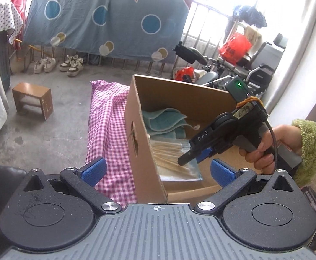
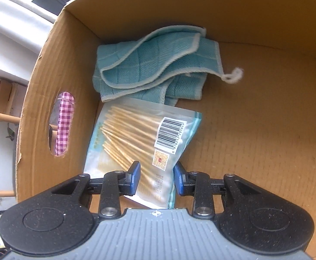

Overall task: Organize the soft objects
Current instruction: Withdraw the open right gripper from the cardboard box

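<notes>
R gripper (image 2: 157, 178) points down into the cardboard box (image 2: 56, 69), jaws partly apart over the swab packet (image 2: 136, 143), pads not pressing it. Packet lies flat on box floor, teal cloth (image 2: 149, 65) folded just behind, touching. L gripper (image 1: 157, 170) wide apart, empty, outside box near pink checked fabric (image 1: 108, 125).

Daylight glares through the window (image 1: 212, 21); fisheye bends edges, sharp focus.
</notes>
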The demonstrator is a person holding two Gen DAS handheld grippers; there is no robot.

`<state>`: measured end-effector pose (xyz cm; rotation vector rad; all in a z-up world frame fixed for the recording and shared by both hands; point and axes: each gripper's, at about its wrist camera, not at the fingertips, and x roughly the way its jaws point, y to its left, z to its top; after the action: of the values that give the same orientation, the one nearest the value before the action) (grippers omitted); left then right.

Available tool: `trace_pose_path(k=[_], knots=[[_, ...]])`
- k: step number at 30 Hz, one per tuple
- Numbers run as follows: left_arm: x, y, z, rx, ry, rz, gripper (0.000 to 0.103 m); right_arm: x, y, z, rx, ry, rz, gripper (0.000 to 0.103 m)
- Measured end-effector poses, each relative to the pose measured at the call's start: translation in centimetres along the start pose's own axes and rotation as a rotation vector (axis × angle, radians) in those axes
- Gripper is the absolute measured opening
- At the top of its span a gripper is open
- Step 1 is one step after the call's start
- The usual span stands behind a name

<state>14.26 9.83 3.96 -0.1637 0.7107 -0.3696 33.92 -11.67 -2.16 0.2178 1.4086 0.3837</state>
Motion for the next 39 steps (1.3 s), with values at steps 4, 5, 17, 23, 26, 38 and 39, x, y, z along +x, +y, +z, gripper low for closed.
trace_pose_path(k=[4,5,17,23,26,38,39], knots=[[-0.3,0.5,-0.9,-0.019,-0.013,0.008,0.103,-0.3,1.1,-0.5,-0.048,-0.027,-0.041,0.036],[-0.4,0.6,-1.2,-0.022,-0.017,0.008,0.103,-0.5,1.3,-0.6,-0.065,-0.033,-0.051,0.036],[-1.2,1.3,-2.6,-0.049,-0.022,0.001,0.103,-2.9,3.3,-1.3,-0.143,-0.091,-0.157,0.036],[-1.1,1.9,-2.9,-0.065,-0.014,-0.002,0.103,-3.8,5.0,-0.5,-0.189,-0.136,-0.195,0.037],[-1.2,1.9,-3.0,-0.066,-0.015,0.001,0.103,-3.0,5.0,0.4,-0.184,-0.121,-0.239,0.042],[-0.5,1.8,-2.9,-0.077,0.007,0.013,0.103,-0.5,5.8,1.7,-0.201,-0.134,-0.188,0.045],[-0.5,1.7,-2.9,-0.075,0.006,0.013,0.103,-0.5,5.9,1.6,-0.206,-0.135,-0.193,0.045]])
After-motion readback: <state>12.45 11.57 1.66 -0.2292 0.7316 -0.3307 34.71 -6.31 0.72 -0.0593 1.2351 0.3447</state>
